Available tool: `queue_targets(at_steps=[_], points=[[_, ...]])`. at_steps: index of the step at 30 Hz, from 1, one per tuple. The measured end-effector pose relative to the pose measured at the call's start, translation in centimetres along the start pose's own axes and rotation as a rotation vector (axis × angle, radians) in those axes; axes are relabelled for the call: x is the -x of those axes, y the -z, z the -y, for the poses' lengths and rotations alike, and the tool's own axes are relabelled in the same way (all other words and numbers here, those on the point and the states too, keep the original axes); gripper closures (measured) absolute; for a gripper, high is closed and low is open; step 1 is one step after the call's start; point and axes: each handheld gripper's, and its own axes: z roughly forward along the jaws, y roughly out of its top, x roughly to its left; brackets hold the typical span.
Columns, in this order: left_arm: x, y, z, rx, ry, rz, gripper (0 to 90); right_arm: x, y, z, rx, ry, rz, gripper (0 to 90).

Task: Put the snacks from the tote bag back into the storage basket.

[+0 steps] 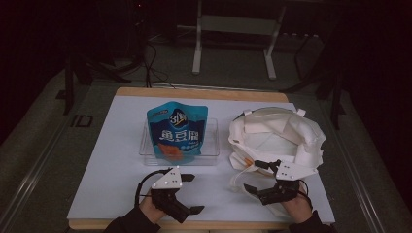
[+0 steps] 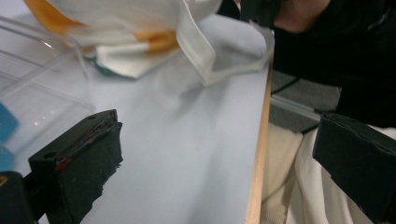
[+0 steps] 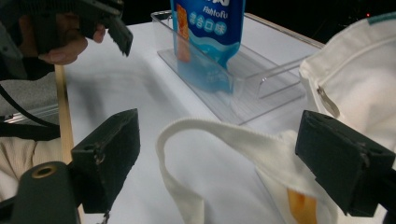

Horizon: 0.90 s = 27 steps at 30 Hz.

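Room: dark, dim floor at the top of the high view, with a white metal stand (image 1: 233,43) at upper centre and loose cables (image 1: 150,63) at upper left.

Counter (image 1: 121,160): white top with a wooden edge, across the middle and lower part of the high view. It carries three items.

Tote bag (image 1: 277,138): cream canvas, slumped with its mouth open, right of centre in the high view. An orange patch shows at its lower left edge. In the right gripper view one handle strap (image 3: 210,128) loops across the centre of the frame.

Clear tray (image 1: 209,145): transparent plastic, centre of the high view, just left of the bag and apart from it.

Snack pouch (image 1: 177,128): blue, printed, standing upright in the clear tray, leaning slightly back.

Left tongs (image 1: 192,194): lower centre-left of the high view, held low over bare counter in front of the tray. Jaws spread wide, holding nothing.

Right tongs (image 1: 257,175): lower right of the high view, at the near left edge of the bag. Jaws spread wide, one either side of the strap in the right gripper view, gripping nothing yet.

Step in hand, as judged: the approach to the bag, probably to hold its mouth open so that the pouch can go in. The pouch is untouched.

Next move, as judged: the right tongs need to close on the strap or rim and lift it. The left tongs need to travel up-frame to the pouch and take it by its upper part.
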Motion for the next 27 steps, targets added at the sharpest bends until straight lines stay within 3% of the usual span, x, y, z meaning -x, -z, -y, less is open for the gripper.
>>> queue_targets(at_steps=[7,12,13,16,20,27], points=[[0.2,-0.5,0.5,-0.017,-0.005,0.001,1.6,-0.2,0.3,1.0,-0.005,0.007,0.049,14.0],[0.1,-0.5,0.9,-0.020,-0.019,-0.037,1.5,-0.2,0.2,1.8,-0.007,0.018,0.096,14.0],[0.2,-0.3,1.0,-0.023,-0.047,-0.073,1.6,0.0,0.2,1.9,0.001,0.018,0.111,14.0],[-0.1,0.0,1.2,-0.012,-0.037,-0.073,1.6,0.2,0.2,2.2,0.007,0.013,0.130,14.0],[-0.8,0.4,1.6,0.003,-0.012,-0.093,1.6,0.4,0.1,2.4,0.019,0.016,0.129,14.0],[-0.9,1.1,1.8,0.053,-0.012,-0.172,1.6,0.1,0.2,2.3,0.035,0.042,0.124,14.0]])
